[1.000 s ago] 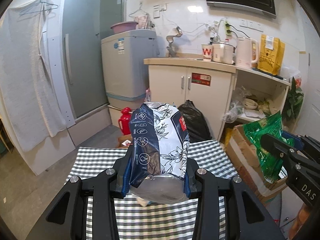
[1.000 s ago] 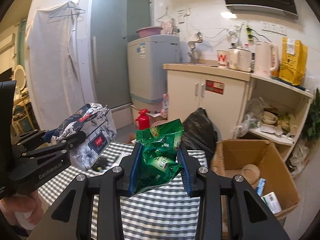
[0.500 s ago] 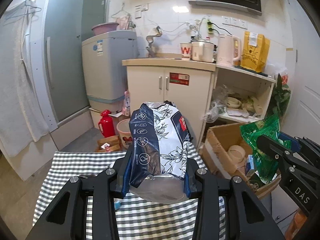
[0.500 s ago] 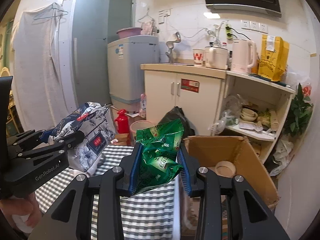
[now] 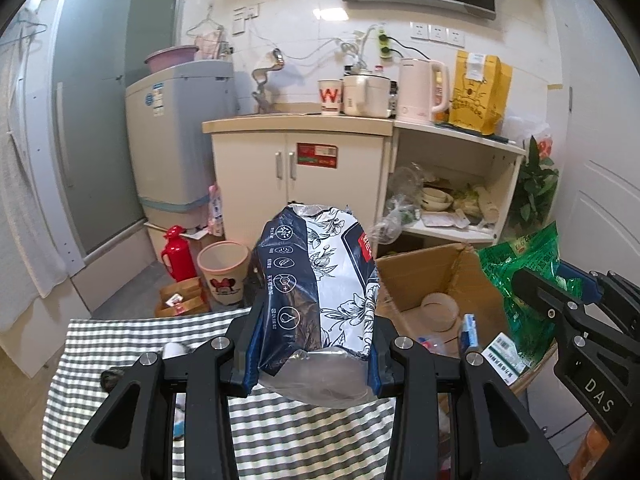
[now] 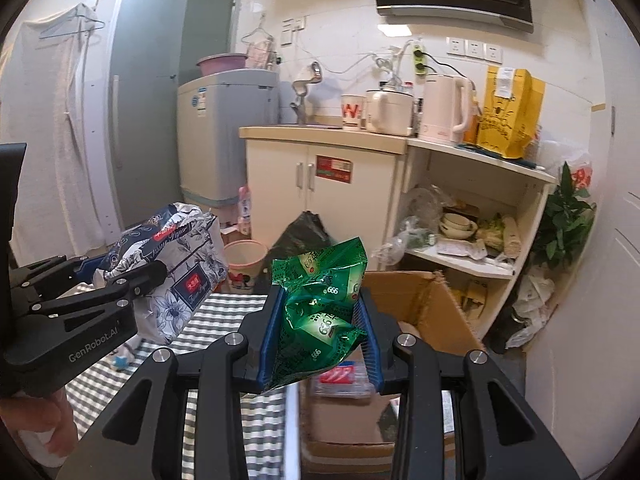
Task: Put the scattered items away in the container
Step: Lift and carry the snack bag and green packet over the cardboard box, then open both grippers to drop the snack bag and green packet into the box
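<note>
your left claw [image 5: 314, 344] grips the floral tissue pack [image 5: 320, 280] at its lower end, above the checked tabletop [image 5: 120, 344]; it looks soft and light, so hold gently. your right claw [image 6: 320, 332] pinches the crinkly green packet [image 6: 320, 312] mid-body, probably slippery, over the cardboard box [image 6: 440, 308].
</note>
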